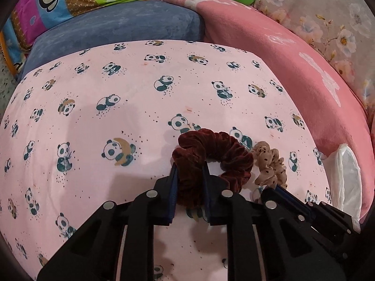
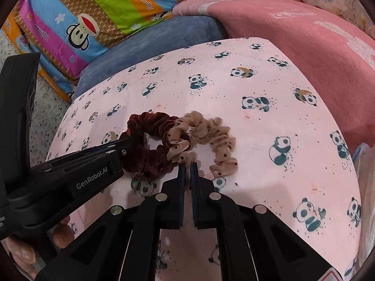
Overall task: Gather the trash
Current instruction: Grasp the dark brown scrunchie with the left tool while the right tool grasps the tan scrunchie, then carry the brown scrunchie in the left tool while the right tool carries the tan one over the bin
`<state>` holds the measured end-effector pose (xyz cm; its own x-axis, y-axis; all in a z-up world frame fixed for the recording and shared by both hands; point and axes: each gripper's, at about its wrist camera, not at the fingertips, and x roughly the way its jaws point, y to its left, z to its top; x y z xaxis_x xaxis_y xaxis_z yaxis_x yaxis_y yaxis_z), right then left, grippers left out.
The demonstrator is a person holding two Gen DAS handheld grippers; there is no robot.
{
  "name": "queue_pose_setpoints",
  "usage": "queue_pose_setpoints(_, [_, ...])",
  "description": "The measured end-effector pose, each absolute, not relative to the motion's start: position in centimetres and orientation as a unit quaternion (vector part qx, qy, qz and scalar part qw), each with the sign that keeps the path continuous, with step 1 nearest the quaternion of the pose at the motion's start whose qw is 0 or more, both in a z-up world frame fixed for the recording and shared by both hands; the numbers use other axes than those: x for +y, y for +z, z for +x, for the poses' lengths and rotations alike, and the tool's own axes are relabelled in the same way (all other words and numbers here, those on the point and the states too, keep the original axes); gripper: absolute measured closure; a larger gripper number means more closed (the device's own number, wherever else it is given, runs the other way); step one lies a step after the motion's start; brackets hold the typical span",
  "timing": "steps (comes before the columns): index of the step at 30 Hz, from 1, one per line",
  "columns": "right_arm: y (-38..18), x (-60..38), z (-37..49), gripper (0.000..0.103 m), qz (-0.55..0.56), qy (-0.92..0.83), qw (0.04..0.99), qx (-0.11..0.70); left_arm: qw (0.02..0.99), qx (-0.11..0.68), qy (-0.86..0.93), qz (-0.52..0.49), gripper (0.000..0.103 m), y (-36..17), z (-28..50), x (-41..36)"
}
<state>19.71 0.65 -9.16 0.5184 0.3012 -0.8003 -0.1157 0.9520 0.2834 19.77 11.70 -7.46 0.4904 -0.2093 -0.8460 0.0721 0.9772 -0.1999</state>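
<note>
A dark red velvet scrunchie (image 1: 211, 157) lies on the pink panda-print cloth (image 1: 117, 93). My left gripper (image 1: 189, 166) is shut on its near side. A beige dotted scrunchie (image 1: 269, 166) touches it on the right. In the right wrist view the beige scrunchie (image 2: 211, 138) overlaps the dark red one (image 2: 150, 147), and my right gripper (image 2: 188, 165) is shut on the beige scrunchie's near edge. The left gripper (image 2: 126, 140) enters that view from the left, gripping the red scrunchie.
A pink blanket (image 1: 293, 65) lies to the right, with a white plastic bag (image 1: 344, 178) at its edge. A blue cushion (image 1: 117, 28) and a colourful monkey-print quilt (image 2: 93, 18) lie behind. Speckled floor (image 2: 49, 107) is at the left.
</note>
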Motion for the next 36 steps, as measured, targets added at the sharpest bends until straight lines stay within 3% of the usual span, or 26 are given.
queue_pose_setpoints(22, [-0.3,-11.5,7.1,0.097,0.175,0.051,0.907,0.379,0.888,0.428,-0.169,-0.001,0.087,1.3,10.5,0.6])
queue_pose_setpoints(36, [1.6,-21.0,2.3,0.097,0.223,-0.010,0.914,0.338,0.881,0.407,-0.237,0.043,0.086,3.2,8.2,-7.8])
